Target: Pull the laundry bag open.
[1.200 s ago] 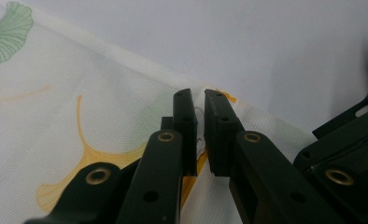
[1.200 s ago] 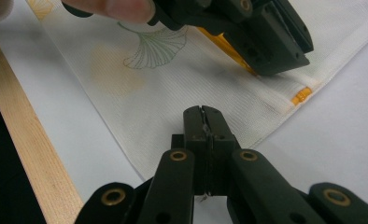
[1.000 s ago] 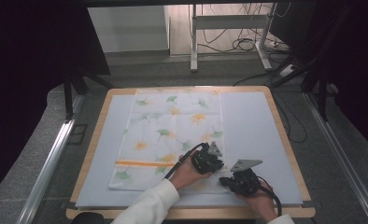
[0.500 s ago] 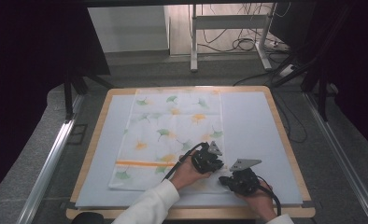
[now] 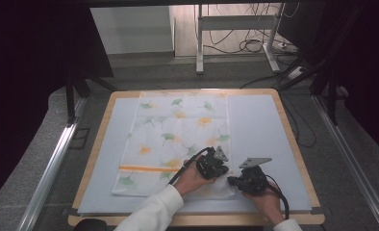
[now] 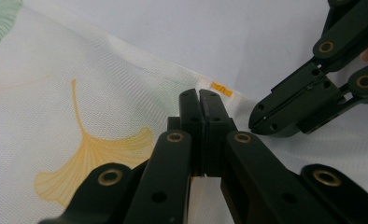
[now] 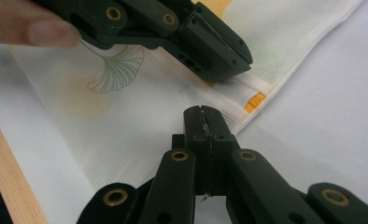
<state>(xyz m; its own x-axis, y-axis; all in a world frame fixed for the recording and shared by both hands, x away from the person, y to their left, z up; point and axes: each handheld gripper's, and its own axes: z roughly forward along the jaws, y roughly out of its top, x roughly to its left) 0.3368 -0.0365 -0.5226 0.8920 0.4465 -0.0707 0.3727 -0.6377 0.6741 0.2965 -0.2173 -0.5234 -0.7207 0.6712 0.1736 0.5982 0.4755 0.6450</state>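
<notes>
Down near the tabletop's (image 5: 274, 125) front edge, both grippers sit at the cloth's (image 5: 178, 130) near right corner. The left gripper (image 6: 201, 100) has just pressed its jaws together on the cloth; the right gripper (image 7: 201, 116) pinches the hem just beside a small orange tag (image 7: 255, 102).

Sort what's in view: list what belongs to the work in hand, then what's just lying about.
In the job:
ginkgo-print cloth, its near right corner
left gripper, shut on cloth
right gripper, shut on cloth
table mat under the cloth

Lying about:
cables on the floor
metal stand legs
</notes>
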